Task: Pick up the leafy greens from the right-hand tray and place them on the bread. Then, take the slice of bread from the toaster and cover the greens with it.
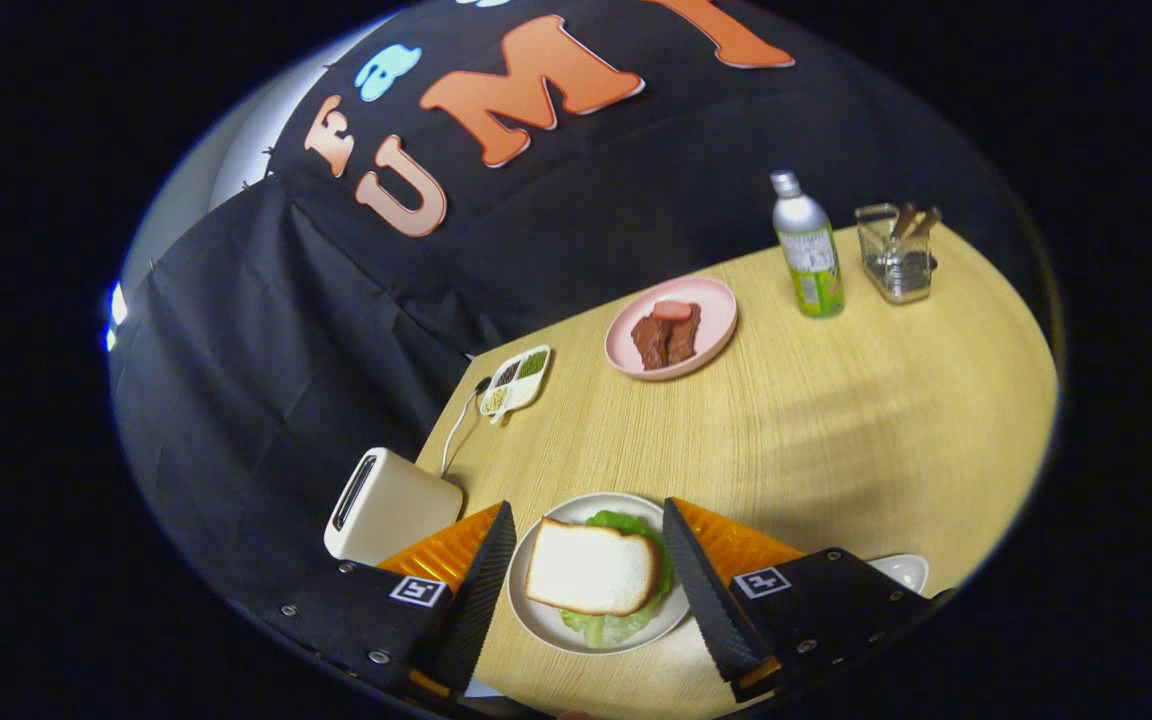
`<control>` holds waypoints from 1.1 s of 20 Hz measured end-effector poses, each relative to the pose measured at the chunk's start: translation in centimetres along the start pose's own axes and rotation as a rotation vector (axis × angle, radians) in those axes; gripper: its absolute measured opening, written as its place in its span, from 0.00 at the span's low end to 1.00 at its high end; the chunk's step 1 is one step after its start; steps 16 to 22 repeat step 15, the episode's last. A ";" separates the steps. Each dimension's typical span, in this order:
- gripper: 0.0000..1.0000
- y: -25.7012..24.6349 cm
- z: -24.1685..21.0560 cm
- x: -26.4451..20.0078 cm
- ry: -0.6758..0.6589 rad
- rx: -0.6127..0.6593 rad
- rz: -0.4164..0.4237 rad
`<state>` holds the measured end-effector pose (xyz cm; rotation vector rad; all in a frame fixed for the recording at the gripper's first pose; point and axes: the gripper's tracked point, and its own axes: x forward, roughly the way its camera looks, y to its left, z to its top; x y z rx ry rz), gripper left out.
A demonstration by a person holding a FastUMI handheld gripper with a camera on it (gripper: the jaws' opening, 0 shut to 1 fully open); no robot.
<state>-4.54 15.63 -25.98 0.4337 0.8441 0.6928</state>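
Bread (covering the greens) lies between the spread, empty tongs.

white bread slice atop leafy greens

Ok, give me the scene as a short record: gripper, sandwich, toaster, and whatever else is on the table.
gripper: gripper open, fingers either side of the white plate, holding nothing
sandwich: bread slice lies on top of the leafy greens on the white plate
toaster: toaster beside the plate, slot looks empty
other items: pink plate with meat, divided dish, bottle, clear holder
surface: wooden table
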 end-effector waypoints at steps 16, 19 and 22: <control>0.94 5.8 20.3 -13.9 -0.642 -0.453 -0.337; 0.94 5.8 20.3 -13.9 -0.642 -0.453 -0.337; 0.94 5.8 20.3 -13.9 -0.642 -0.453 -0.337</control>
